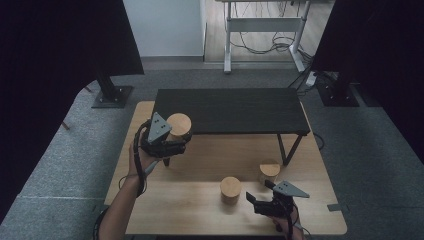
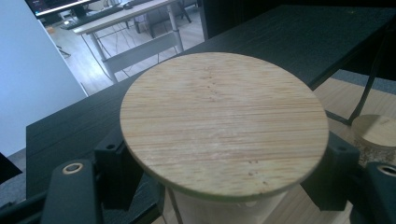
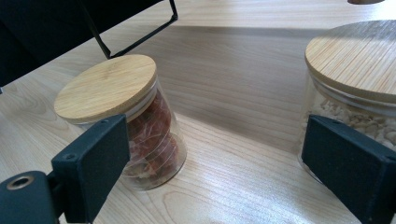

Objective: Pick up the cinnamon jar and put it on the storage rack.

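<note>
The left gripper point(image 1: 181, 145) has its jaws clamped on a lidded jar point(image 1: 179, 126) held at the black shelf's point(image 1: 235, 111) front corner, apparently to set it there, while the right gripper point(image 1: 256, 199) waits, jaws spread wide and empty, near two jars point(image 1: 230, 190) on the desk point(image 1: 200, 165).

We counted three lidded jars point(image 1: 179, 126) point(image 1: 230, 189) point(image 1: 269, 171), two grippers point(image 1: 186, 142) point(image 1: 260, 196), and one black shelf point(image 1: 235, 110).
</note>
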Demonstrator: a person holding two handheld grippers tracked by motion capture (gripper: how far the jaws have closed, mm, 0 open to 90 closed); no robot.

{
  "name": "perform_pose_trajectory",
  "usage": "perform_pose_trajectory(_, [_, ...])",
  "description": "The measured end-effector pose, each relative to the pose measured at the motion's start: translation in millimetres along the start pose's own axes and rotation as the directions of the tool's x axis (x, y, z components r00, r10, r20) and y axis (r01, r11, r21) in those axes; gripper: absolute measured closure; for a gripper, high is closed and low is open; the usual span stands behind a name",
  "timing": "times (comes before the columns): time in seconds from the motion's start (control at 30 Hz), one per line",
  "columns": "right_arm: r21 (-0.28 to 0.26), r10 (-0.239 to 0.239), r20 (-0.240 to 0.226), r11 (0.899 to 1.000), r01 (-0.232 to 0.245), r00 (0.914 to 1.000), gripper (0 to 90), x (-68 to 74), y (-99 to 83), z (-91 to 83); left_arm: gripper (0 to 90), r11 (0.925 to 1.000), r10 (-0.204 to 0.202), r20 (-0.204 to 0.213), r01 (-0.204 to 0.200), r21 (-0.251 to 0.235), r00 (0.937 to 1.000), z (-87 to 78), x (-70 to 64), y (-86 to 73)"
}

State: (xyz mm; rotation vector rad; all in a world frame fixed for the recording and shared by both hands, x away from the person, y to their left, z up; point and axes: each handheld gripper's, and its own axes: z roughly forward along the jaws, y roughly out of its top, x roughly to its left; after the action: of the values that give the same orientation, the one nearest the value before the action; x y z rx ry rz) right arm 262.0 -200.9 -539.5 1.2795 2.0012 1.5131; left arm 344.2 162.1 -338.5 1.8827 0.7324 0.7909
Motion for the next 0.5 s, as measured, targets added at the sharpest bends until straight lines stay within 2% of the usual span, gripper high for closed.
perform_pose_trajectory(0.5, [0.014,-0.007,0.001,1.000,0.007,1.0000,7.1,0.8,-1.0,1.9,25.0,0.9999,-0.009,0.000,0.009,-0.012,1.0000,-3.9,1.6,-4.3])
